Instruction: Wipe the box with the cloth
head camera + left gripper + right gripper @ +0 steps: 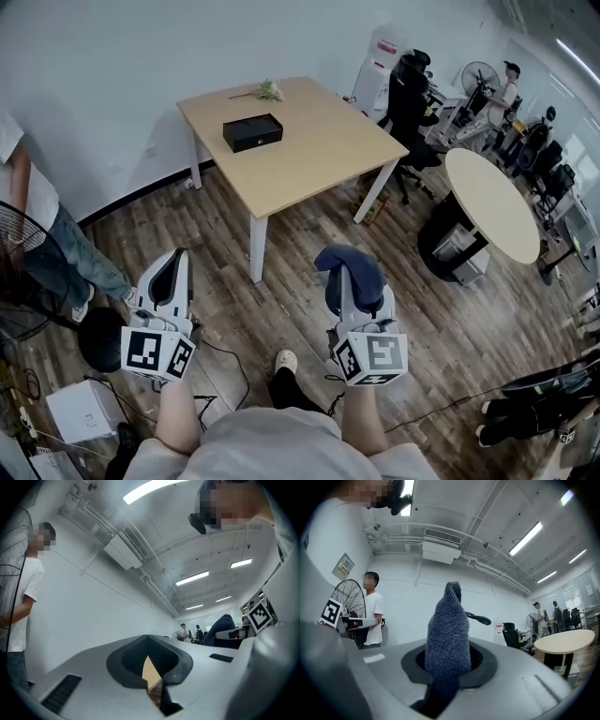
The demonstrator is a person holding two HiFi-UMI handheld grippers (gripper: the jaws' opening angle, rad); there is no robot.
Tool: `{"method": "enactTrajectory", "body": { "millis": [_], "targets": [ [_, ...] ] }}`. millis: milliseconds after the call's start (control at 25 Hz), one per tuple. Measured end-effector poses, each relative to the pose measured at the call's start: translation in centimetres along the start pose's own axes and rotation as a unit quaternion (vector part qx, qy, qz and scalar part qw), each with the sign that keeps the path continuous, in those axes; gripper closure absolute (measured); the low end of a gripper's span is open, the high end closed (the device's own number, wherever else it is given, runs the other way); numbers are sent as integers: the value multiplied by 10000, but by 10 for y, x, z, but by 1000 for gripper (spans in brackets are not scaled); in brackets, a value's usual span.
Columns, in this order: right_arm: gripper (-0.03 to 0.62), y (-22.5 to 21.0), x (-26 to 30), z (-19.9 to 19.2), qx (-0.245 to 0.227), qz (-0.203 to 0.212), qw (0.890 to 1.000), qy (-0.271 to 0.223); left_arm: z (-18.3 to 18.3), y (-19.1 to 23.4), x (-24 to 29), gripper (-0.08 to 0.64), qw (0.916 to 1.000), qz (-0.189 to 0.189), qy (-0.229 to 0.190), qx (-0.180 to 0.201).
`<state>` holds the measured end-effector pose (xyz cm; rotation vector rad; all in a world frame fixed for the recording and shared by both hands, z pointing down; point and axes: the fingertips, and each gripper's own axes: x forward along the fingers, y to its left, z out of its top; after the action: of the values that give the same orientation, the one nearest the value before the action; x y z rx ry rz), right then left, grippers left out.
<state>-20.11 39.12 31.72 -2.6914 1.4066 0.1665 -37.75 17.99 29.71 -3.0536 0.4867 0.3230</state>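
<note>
The black box [252, 131] lies on the light wooden table [323, 155], toward its far left side. Both grippers hang over the wooden floor, well short of the table's near corner. My right gripper [345, 281] is shut on a dark blue cloth [351, 266]; in the right gripper view the cloth [447, 639] stands up out of the right gripper [449, 670] and hides the jaw tips. My left gripper [172, 267] holds nothing. In the left gripper view the left gripper [150, 662] shows only a thin sliver of table and floor between its jaws.
A small pale bunch [269, 91] lies at the table's far edge. A round table [492, 202] and office chairs [410, 98] stand to the right. A person [42, 225] and a fan [13, 246] are at the left; a white box [80, 411] and cables lie on the floor.
</note>
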Motion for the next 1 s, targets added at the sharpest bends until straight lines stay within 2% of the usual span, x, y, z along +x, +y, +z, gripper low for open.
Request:
{"method": "enactTrajectory", "body": {
  "millis": [480,1000],
  "targets": [
    [520,-67,144,6,3,653,9978,-148,-5,12,129,552,9984,496,-196,173],
    [520,-106,218,-18,128,1019,9947,-89,-29,9,204,552,9974,659,-160,252]
  ]
}}
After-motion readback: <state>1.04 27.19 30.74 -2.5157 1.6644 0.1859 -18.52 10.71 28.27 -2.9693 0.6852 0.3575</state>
